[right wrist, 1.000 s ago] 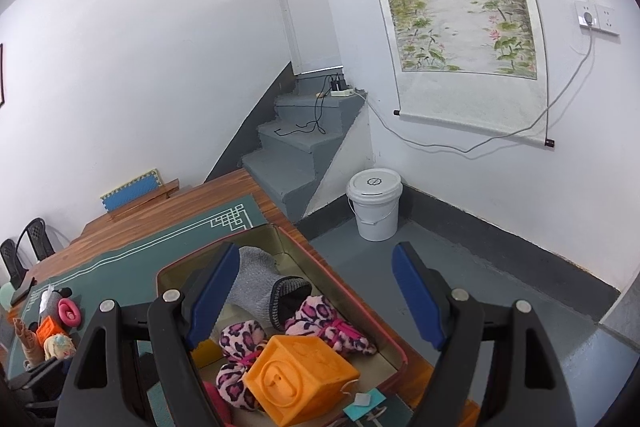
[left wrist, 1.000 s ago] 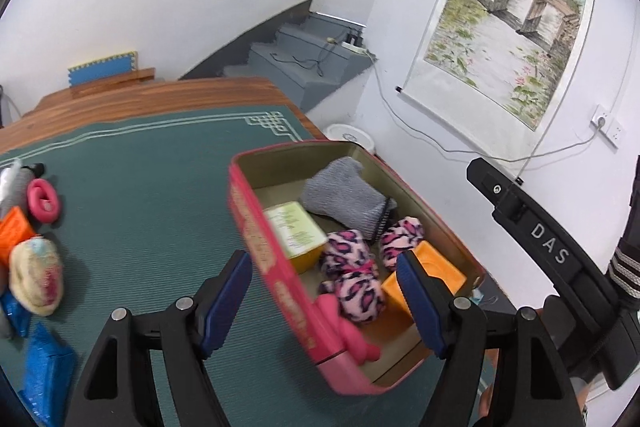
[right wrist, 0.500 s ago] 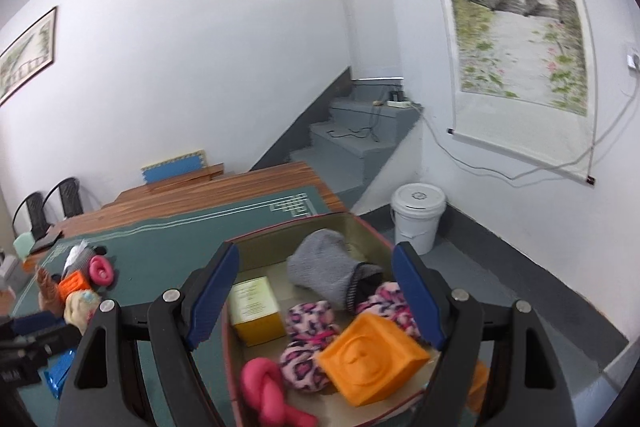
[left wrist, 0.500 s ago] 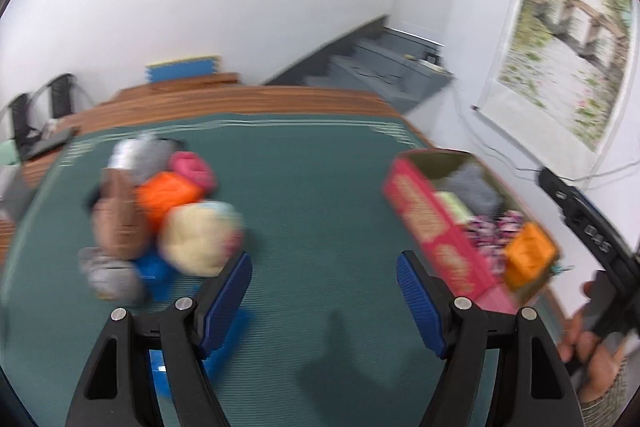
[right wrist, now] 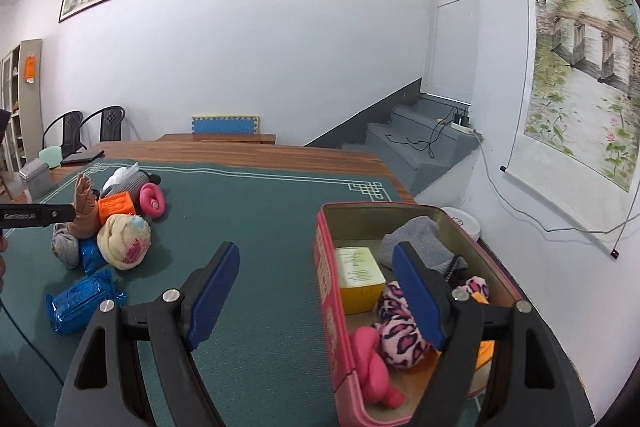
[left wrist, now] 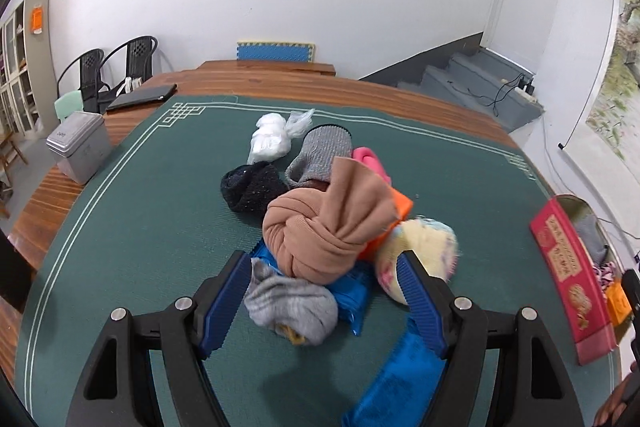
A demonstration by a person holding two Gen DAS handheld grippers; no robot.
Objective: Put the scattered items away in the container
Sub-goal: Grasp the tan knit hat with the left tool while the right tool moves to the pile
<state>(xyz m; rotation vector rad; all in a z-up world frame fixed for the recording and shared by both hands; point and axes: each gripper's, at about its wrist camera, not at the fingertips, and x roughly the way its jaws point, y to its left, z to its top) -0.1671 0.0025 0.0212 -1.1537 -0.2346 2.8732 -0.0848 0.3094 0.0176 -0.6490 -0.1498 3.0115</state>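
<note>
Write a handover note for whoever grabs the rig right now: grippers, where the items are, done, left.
Left gripper: open, empty, over the pile, jaws either side of the grey sock and tan knotted cloth.
Right gripper: open, empty, over the near wall of the red tin.
Done: in the tin are a yellow box, grey knit, leopard-print socks, pink knot, and something orange, partly hidden.
Left on the green mat: the pile, plus cream ball, orange block, pink ring, black knit, white bag, blue packets.
</note>
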